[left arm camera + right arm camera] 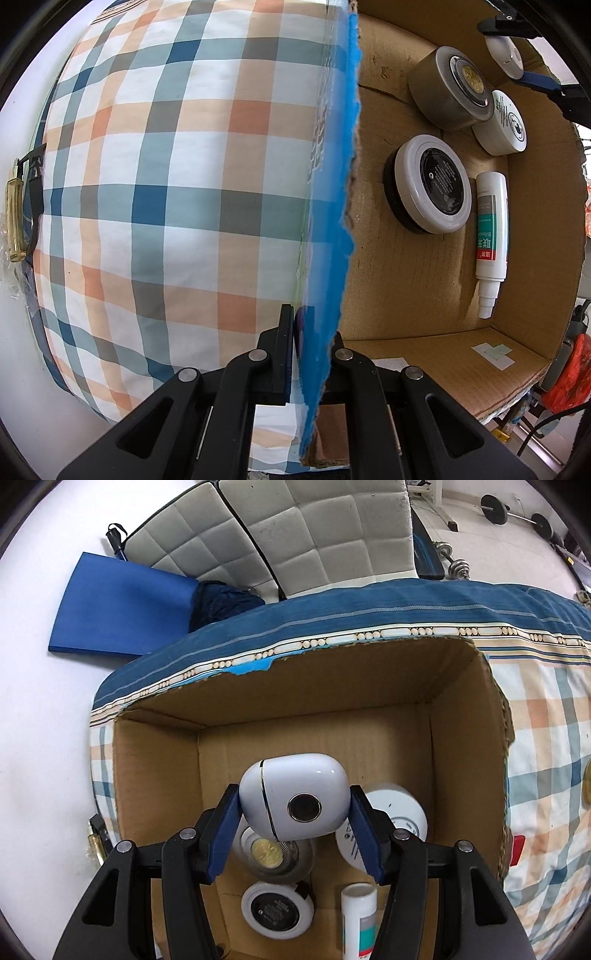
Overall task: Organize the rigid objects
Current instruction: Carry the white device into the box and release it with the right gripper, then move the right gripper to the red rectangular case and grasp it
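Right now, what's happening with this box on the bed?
The left gripper is shut on the wall of the cardboard box, steadying it. The right gripper holds a white rounded device above the box's inside, where a grey tin, two round jars and a white tube already lie.

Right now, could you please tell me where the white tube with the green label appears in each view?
Left wrist view: the tube lies flat on the box floor at the right, cap toward the bottom.
Right wrist view: the tube is at the bottom edge, right of centre, partly cut off.
Shared landmark: the white-rimmed black jar lies beside it in both.
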The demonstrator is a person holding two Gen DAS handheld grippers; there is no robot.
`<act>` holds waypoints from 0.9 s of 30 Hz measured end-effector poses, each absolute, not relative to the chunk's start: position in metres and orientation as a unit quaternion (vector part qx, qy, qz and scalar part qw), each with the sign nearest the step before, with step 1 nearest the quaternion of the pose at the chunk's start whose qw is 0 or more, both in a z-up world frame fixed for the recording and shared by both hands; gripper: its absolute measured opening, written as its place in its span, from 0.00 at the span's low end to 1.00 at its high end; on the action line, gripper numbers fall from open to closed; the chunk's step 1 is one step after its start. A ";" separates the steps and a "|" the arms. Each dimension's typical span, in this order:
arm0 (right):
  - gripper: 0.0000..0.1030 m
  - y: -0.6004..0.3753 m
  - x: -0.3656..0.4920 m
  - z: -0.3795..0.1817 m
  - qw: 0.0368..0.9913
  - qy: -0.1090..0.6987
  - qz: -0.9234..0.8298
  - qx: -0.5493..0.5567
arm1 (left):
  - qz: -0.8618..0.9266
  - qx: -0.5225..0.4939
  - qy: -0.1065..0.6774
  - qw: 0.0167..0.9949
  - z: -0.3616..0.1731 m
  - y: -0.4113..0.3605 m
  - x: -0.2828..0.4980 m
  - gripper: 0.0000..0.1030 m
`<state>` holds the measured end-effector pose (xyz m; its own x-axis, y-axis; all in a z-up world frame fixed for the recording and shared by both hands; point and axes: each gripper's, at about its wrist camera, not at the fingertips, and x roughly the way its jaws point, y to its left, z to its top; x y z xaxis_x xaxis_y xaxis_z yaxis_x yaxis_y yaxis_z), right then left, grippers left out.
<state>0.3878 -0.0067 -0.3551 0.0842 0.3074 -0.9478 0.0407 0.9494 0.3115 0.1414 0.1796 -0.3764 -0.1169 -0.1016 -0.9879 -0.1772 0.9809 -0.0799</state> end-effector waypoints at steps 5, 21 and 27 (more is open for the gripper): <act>0.59 -0.008 0.395 -0.368 0.717 0.679 0.085 0.130 | 0.029 -0.092 0.747 0.658 -0.377 0.178 0.141 0.05; 0.96 -0.009 0.388 -0.359 0.720 0.682 0.080 0.098 | 0.028 -0.091 0.747 0.658 -0.377 0.177 0.142 0.05; 1.00 -0.003 0.367 -0.336 0.736 0.672 0.071 0.044 | 0.028 -0.090 0.747 0.658 -0.376 0.176 0.142 0.05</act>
<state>0.3669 -0.0031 -0.3358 0.0867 0.1645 -0.9826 -0.0459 0.9859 0.1610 0.1419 0.1763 -0.3764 -0.1174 -0.0987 -0.9882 -0.1712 0.9822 -0.0778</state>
